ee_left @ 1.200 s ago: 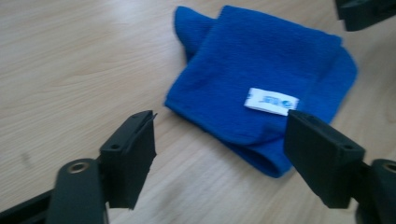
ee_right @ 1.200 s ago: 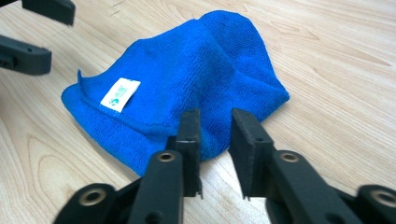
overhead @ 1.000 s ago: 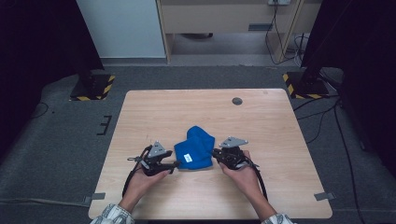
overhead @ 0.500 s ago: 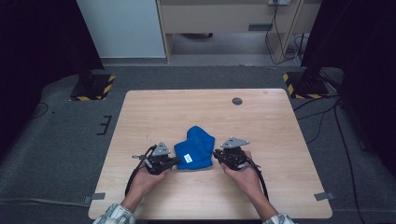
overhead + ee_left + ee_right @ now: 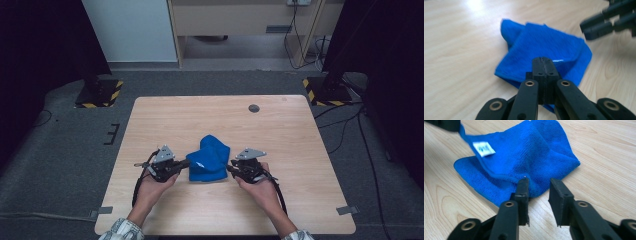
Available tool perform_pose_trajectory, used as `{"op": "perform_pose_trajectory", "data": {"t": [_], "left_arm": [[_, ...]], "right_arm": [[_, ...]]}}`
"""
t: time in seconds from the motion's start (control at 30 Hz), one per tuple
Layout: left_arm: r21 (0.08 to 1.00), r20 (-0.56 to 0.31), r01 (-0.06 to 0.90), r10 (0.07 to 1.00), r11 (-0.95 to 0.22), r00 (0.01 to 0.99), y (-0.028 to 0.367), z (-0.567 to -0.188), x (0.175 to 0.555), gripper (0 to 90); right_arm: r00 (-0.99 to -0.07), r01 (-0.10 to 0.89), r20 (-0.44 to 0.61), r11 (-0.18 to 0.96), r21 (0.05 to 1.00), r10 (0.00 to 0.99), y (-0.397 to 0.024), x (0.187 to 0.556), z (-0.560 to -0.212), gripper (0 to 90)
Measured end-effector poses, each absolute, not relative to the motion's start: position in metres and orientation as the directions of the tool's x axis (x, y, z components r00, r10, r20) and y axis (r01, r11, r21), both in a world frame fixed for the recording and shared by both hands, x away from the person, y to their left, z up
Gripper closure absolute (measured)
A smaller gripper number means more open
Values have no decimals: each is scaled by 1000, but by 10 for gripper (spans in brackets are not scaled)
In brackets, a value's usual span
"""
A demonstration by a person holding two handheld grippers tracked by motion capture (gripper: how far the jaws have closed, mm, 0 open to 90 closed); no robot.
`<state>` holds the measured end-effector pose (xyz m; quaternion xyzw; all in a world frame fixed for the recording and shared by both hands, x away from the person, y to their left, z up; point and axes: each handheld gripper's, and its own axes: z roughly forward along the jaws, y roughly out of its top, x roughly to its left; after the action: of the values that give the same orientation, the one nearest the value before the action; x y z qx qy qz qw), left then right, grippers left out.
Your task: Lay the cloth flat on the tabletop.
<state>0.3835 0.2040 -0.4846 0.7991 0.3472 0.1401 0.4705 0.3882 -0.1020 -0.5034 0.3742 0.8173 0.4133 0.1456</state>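
We see a crumpled, folded blue cloth (image 5: 209, 159) with a small white label (image 5: 483, 149) lying at the table's (image 5: 300, 150) lower centre. Our left gripper (image 5: 543, 65) is pinched onto its edge; our right gripper (image 5: 538, 189) stands spread just beside its corner.

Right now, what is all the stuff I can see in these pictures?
cloth: one, blue, crumpled, near middle of the table, between the grippers
label: one, white, on the cloth
table: one, light wood
round hole cover: one, dark grey, far right part of the table
left gripper: one, black, jaws shut, at the cloth's edge
right gripper: one, black, jaws open, at the cloth's other edge
hands: two, holding the grippers
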Motion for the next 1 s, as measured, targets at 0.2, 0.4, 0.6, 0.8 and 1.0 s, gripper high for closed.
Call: {"op": "perform_pose_trajectory", "data": {"t": [0.2,0.4,0.6,0.8,1.0], "left_arm": [[857,-114,430,711,-283,694,207,-476,392,900],[857,-114,436,723,-276,681,206,-469,398,900],[870,-115,422,729,-253,675,206,-455,400,900],[883,-123,411,735,-225,667,209,-441,400,900],[885,-131,413,734,-217,667,209,-439,399,900]], "right_arm": [[-692,486,75,387,784,718,-98,389,-505,694],[-709,470,68,398,788,702,-94,387,-505,688],[-716,462,61,406,789,696,-90,388,-506,660],[-714,462,51,415,784,699,-82,392,-508,648],[-686,466,41,396,791,726,-67,402,-512,542]]}}
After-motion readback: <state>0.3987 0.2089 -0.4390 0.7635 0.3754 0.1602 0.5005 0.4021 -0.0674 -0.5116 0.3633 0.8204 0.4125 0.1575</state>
